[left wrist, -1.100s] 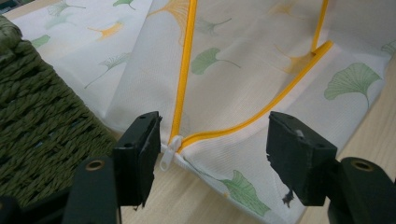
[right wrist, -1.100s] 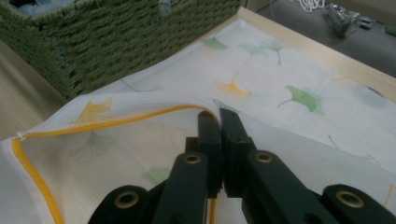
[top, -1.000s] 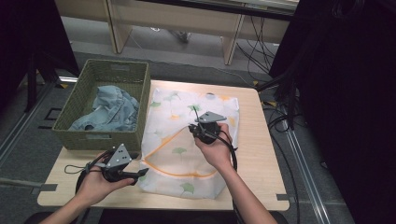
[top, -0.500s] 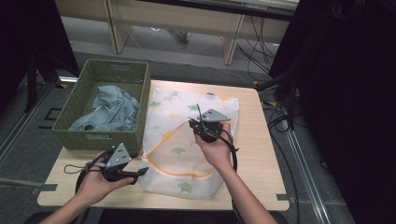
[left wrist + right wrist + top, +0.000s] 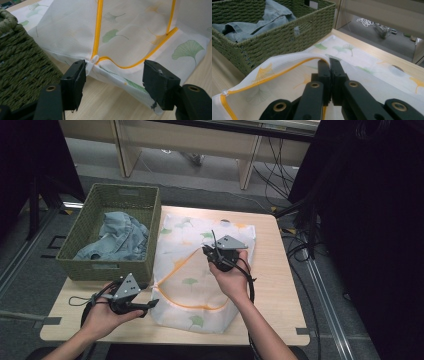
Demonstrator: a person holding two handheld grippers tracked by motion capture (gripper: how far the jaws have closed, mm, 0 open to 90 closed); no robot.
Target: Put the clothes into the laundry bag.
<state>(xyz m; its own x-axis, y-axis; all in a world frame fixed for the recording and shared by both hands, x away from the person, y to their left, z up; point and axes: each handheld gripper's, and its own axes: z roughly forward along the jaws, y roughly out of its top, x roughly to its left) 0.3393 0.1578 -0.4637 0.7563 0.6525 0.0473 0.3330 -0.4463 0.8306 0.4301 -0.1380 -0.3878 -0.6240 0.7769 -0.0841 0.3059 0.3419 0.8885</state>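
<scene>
Little has shifted since the earlier frames: my right gripper (image 5: pixel 216 251) has drifted slightly along the bag, and my left gripper (image 5: pixel 150 304) sits where it was, jaws at the same spread.

Table (image 5: pixel 280 285): light wood, carrying everything below.

Laundry bag (image 5: pixel 192 290): white mesh printed with green and yellow leaves, lying flat across the middle of the table, its left edge just beside the basket. An orange zipper (image 5: pixel 98 27) curves over its upper face, and the flap above the zipper is lifted off the lower layer.

Basket (image 5: pixel 107 265): green woven, on the table's left side, with a crumpled blue garment (image 5: pixel 117 240) inside.

Right gripper (image 5: pixel 329 65): over the middle of the bag, jaws clenched on the raised edge of the flap by the orange zipper tape, holding that edge up.

Left gripper (image 5: pixel 113 75): at the bag's near left corner, low over the table, jaws released and standing wide. The corner of the bag lies between them. The white zipper pull (image 5: pixel 92 62) lies right against the inner face of one jaw; the other jaw is clear of the fabric. I cannot tell whether that jaw presses on the pull.
</scene>
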